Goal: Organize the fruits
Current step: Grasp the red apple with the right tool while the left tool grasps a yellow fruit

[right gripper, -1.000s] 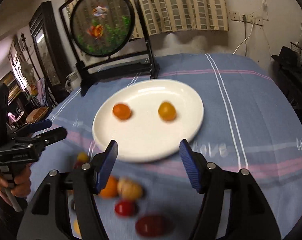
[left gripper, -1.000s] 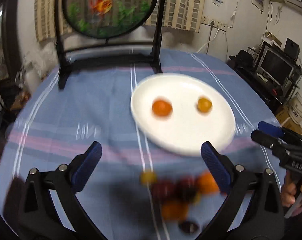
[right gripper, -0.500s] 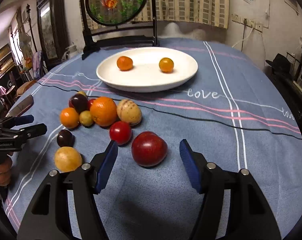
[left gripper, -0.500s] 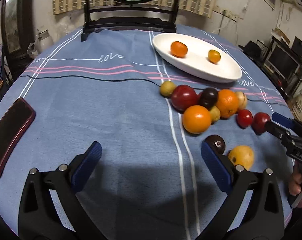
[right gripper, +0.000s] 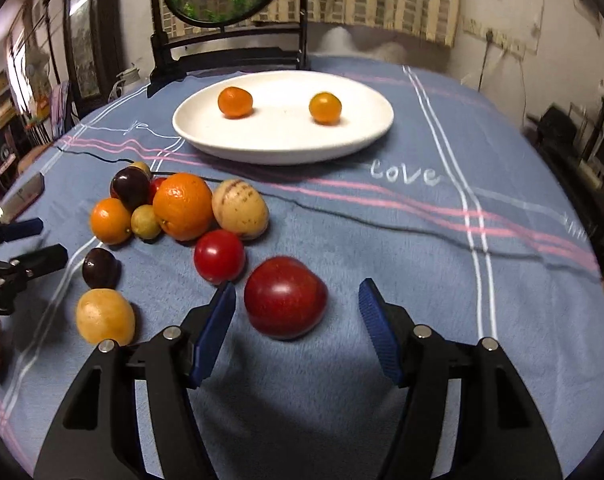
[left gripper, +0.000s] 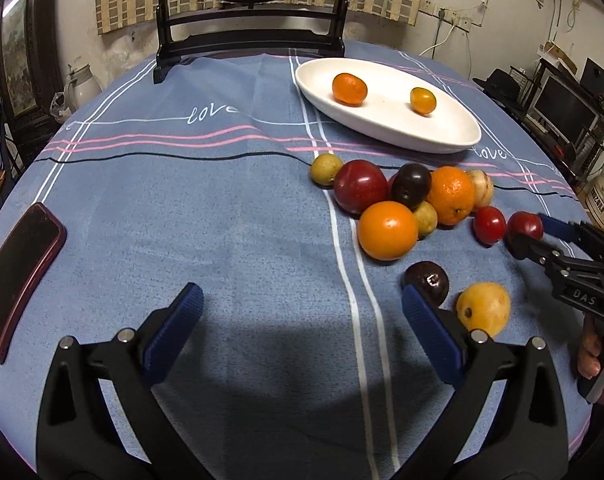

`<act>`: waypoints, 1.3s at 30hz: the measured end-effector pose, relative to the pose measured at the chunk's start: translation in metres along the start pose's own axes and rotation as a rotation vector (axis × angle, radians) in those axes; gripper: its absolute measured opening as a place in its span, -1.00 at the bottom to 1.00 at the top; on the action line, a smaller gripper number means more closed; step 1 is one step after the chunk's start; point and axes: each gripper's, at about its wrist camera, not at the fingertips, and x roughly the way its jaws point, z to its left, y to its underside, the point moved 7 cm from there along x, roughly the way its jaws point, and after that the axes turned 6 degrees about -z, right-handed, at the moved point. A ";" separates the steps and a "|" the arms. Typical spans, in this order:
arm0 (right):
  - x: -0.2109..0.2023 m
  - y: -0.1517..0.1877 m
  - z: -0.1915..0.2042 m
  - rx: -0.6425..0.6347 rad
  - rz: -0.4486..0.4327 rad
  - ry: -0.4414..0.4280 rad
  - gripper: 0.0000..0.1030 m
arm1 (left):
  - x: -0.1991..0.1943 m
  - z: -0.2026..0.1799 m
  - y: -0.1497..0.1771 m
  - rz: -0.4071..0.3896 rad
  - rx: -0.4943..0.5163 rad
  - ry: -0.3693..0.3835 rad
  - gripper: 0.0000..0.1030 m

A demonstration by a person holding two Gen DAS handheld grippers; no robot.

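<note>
A white plate (left gripper: 381, 136) (right gripper: 282, 156) at the far side of the blue tablecloth holds two small oranges (left gripper: 349, 88) (right gripper: 325, 108). In front of it lies a cluster of fruit: oranges (left gripper: 387, 230) (right gripper: 182, 206), dark plums (left gripper: 427, 282), a yellow fruit (left gripper: 483, 309) (right gripper: 105, 316) and a small red tomato (right gripper: 219, 256). My right gripper (right gripper: 296, 291) is open, low over the cloth, with a big red fruit (right gripper: 286, 298) between its fingertips and untouched by the pads. My left gripper (left gripper: 300, 304) is open over bare cloth, its right finger beside the near dark plum.
A dark red phone (left gripper: 18, 276) lies near the table's left edge. A black stand with a round painted screen (left gripper: 250, 36) rises at the back, behind the plate. A hand (left gripper: 597, 352) holds the right gripper's handle at the right edge.
Both grippers have sunk and drawn back from over the plate to the near fruit. The right one has closed in on the big red fruit, now between its fingertips.
</note>
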 end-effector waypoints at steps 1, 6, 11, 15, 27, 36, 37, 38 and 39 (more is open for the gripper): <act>0.001 -0.001 0.002 -0.014 -0.003 0.006 0.25 | 0.000 -0.001 0.000 -0.002 0.004 0.000 0.96; 0.008 0.001 0.003 -0.025 0.023 -0.013 -0.16 | 0.000 -0.003 -0.001 -0.003 0.014 0.001 0.96; 0.007 0.001 -0.005 0.050 0.024 -0.050 -0.18 | 0.003 -0.002 0.001 0.015 0.009 0.002 0.96; 0.006 0.002 -0.005 0.066 0.026 -0.050 -0.18 | -0.002 -0.007 0.000 -0.009 0.024 0.032 0.96; 0.005 0.003 -0.003 0.054 0.030 -0.039 -0.18 | -0.018 -0.109 0.012 -0.045 0.358 0.286 -0.20; 0.005 0.003 -0.002 0.043 0.032 -0.032 -0.17 | -0.006 -0.122 0.015 0.011 0.382 0.301 -0.13; 0.005 0.003 -0.002 0.043 0.032 -0.031 -0.17 | -0.003 -0.122 0.014 0.018 0.383 0.298 -0.13; 0.005 0.003 -0.002 0.044 0.032 -0.032 -0.17 | 0.000 -0.122 0.013 0.025 0.381 0.296 -0.13; 0.005 0.003 -0.002 0.045 0.032 -0.033 -0.17 | 0.000 -0.122 0.014 0.029 0.377 0.299 -0.13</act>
